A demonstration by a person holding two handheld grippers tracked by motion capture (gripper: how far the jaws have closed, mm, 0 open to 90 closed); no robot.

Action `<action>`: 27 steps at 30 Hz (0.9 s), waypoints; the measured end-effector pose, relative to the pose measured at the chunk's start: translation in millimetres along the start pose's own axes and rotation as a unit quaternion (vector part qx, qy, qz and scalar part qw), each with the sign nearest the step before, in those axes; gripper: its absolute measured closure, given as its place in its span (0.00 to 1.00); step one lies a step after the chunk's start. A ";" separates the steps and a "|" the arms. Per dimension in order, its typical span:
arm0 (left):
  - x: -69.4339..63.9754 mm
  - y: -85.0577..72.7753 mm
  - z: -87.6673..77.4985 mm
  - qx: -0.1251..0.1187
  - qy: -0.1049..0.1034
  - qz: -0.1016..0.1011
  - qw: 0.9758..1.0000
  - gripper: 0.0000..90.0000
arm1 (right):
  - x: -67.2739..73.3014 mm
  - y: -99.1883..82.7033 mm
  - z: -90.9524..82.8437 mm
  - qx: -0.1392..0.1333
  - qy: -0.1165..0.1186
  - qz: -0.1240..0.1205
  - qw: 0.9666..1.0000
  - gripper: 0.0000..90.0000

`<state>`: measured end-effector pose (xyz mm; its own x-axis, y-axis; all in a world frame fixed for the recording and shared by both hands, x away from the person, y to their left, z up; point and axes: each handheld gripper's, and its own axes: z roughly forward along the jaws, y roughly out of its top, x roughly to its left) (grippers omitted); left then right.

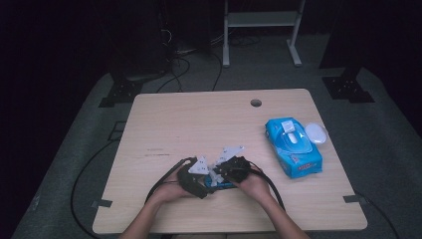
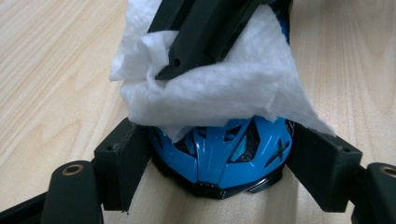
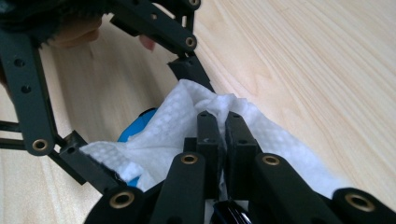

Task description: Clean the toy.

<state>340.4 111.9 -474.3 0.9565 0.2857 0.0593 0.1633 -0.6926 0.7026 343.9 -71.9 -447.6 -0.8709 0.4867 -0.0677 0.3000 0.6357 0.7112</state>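
Left gripper view: left claw point(image 2: 219, 154) clamps blue toy helmet point(image 2: 219, 154) on counter point(image 2: 51, 70); right claw point(image 3: 218, 135) pinches white wipe point(image 3: 177, 126). Risk: hard rubbing pops helmet loose, wipe slips.

High view looks down and forward from above the near edge, whole table point(image 1: 199, 119) in frame. Both gripper views sit low and very close, facing each other across the white wipe point(image 2: 219, 88) on the blue toy helmet point(image 2: 224, 154), which both share.

Left claw point(image 2: 219, 163) clamped around something, right claw point(image 3: 222, 126) pinched shut, hands together.
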 end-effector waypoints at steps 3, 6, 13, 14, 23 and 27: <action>0.2 0.0 -0.3 0.000 -0.001 -0.001 1.000 0.27 | 6.1 2.3 3.3 -0.001 -0.004 -0.012 1.000 0.95; 0.0 -0.2 -0.5 0.000 -0.002 -0.005 1.000 0.27 | 20.5 7.3 10.9 0.003 0.003 -0.040 0.999 0.95; 0.5 -0.2 -0.4 0.002 -0.001 -0.002 1.000 0.27 | -1.2 -1.7 -0.9 -0.003 -0.007 0.016 1.000 0.95; 0.6 -0.1 -0.3 0.001 -0.001 0.000 1.000 0.27 | -1.2 -1.7 -0.9 -0.003 -0.007 0.016 1.000 0.95; 0.6 -0.6 -0.7 0.000 -0.003 -0.007 1.000 0.27 | 17.4 6.1 13.0 -0.004 0.018 -0.005 1.000 0.95; 0.4 -0.4 -0.2 0.001 -0.002 -0.004 1.000 0.27 | 1.4 -1.2 0.4 -0.005 -0.001 0.021 1.000 0.95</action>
<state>340.7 112.4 -474.4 0.9562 0.2881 0.0513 0.1710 -0.6924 0.7009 342.5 -71.7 -448.8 -0.8568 0.5141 -0.0388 0.3326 0.6087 0.7203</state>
